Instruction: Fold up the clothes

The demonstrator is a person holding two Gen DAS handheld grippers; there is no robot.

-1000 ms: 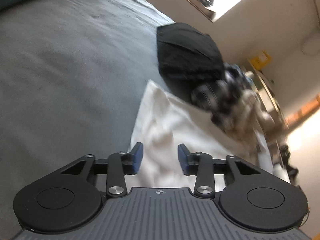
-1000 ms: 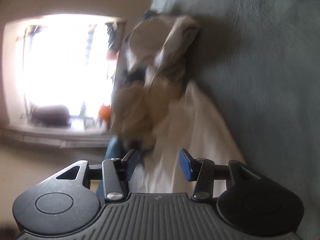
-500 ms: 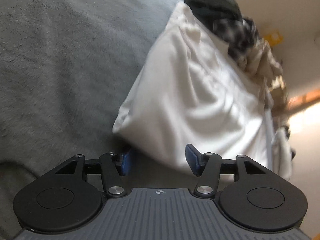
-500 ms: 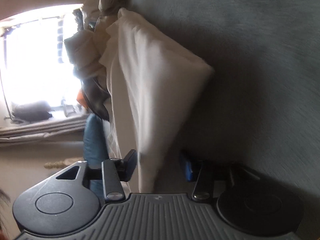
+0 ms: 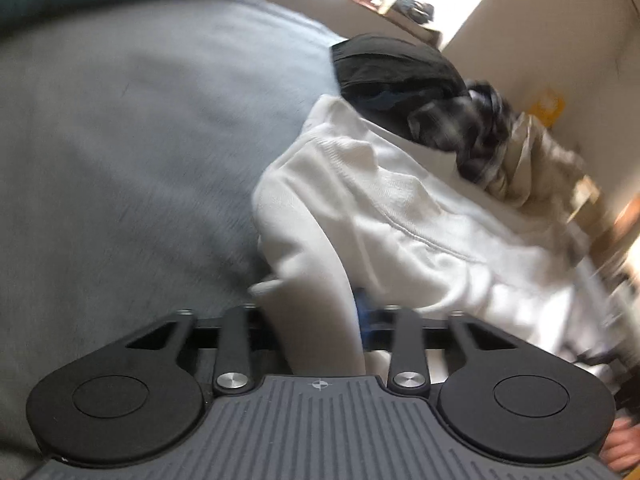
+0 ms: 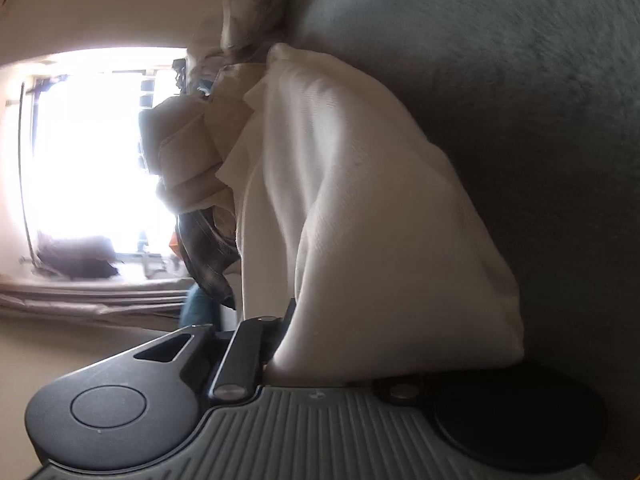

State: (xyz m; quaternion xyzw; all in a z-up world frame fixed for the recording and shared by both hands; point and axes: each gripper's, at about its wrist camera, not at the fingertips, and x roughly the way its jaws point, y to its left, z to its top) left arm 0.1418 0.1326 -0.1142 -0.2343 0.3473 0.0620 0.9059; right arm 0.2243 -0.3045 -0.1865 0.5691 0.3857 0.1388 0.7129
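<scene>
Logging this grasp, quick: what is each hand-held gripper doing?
Left hand-held gripper: closing on white garment.
Right hand-held gripper: closing on the same white garment.

1 white garment (image 5: 420, 208), 1 black (image 5: 392, 68), 1 plaid (image 5: 468, 120), 1 beige (image 5: 536, 160).

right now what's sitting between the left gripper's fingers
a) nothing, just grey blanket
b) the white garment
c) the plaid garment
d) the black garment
b: in the left wrist view a fold of the white garment runs down between the left gripper fingers as they close, while the black garment and the plaid garment lie farther off on the grey blanket.
</scene>
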